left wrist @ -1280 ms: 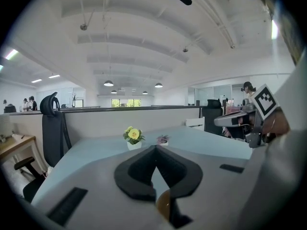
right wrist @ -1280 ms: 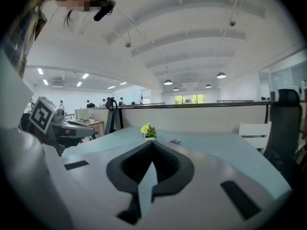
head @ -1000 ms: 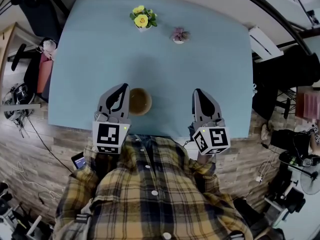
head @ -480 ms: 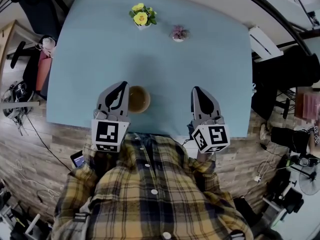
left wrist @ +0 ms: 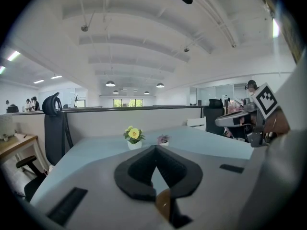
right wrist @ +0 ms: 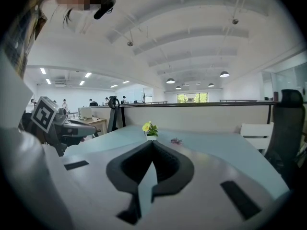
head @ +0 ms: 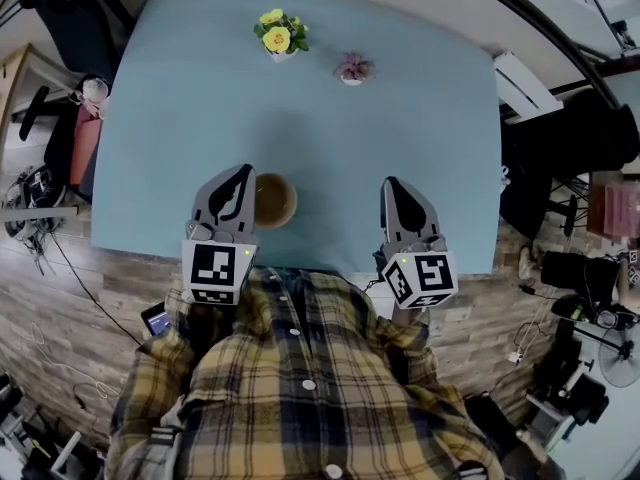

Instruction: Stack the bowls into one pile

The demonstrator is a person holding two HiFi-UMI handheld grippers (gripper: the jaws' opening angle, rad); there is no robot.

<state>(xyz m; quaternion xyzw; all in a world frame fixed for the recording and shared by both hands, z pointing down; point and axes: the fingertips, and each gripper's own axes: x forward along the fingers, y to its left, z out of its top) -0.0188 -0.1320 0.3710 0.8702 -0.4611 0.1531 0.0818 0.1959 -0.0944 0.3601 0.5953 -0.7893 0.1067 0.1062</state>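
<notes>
A brown bowl point(head: 273, 200) sits on the light blue table point(head: 320, 128) near its front edge; I cannot tell whether more bowls are nested inside it. My left gripper point(head: 243, 172) is shut and empty, just left of the bowl, its side next to the rim. In the left gripper view the shut jaws point(left wrist: 154, 148) point across the table, and a sliver of the bowl point(left wrist: 163, 203) shows below them. My right gripper point(head: 390, 182) is shut and empty, well right of the bowl. Its shut jaws point(right wrist: 152, 143) point the same way.
A yellow flower in a white pot point(head: 274, 38) and a small pink plant point(head: 351, 68) stand at the table's far side. Office chairs and cables lie around the table. Each gripper shows in the other's view: the right gripper point(left wrist: 242, 119), the left gripper point(right wrist: 67, 126).
Only the head view has drifted slightly. Both grippers and the bowl keep their places.
</notes>
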